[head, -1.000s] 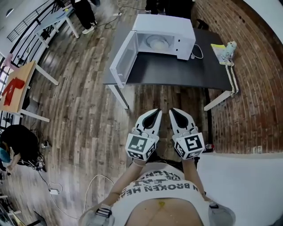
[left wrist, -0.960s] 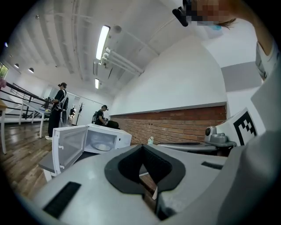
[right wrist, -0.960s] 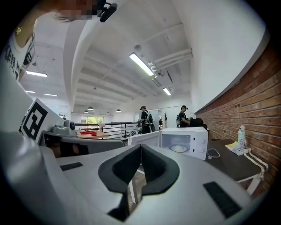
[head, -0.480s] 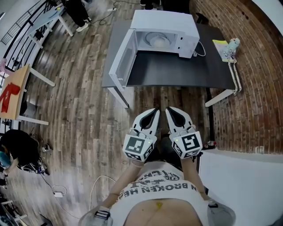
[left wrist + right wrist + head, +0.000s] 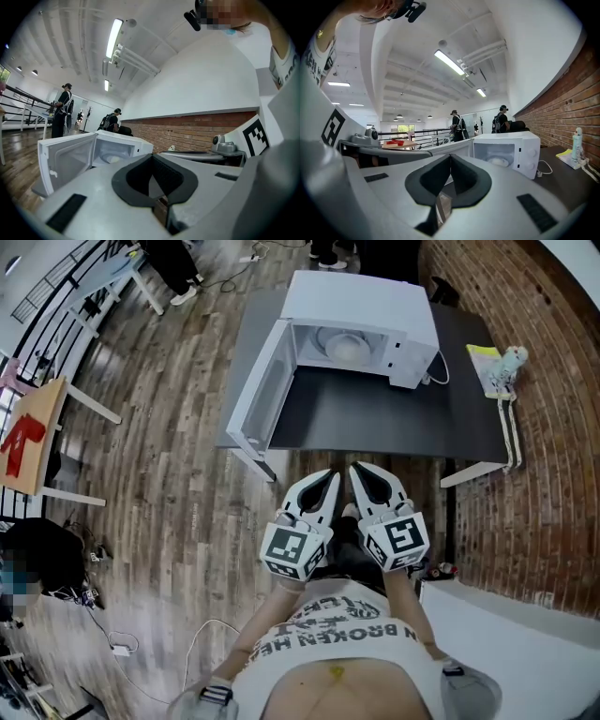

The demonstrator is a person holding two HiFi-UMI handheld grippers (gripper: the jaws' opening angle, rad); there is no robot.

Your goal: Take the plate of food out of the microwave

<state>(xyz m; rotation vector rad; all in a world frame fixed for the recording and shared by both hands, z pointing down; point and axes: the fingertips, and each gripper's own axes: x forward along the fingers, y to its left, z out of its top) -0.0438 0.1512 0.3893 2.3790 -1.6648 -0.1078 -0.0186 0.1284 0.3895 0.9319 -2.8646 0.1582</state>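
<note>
One white microwave (image 5: 361, 315) stood on the dark table (image 5: 375, 413), its door (image 5: 258, 390) swung open to the left. Inside sat a single plate of food (image 5: 339, 345), the food just a pale blur. Some small clutter (image 5: 497, 367) at the table's right end I couldn't make out. The left gripper (image 5: 330, 477) and the right gripper (image 5: 360, 471) hung near me, short of the table, jaws pressed together and empty

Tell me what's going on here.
A person stands in front of a dark table, holding the left gripper and right gripper side by side, both shut and empty. The white microwave on the table has its door swung open, with the plate of food inside. Neither gripper has reached it yet.
</note>
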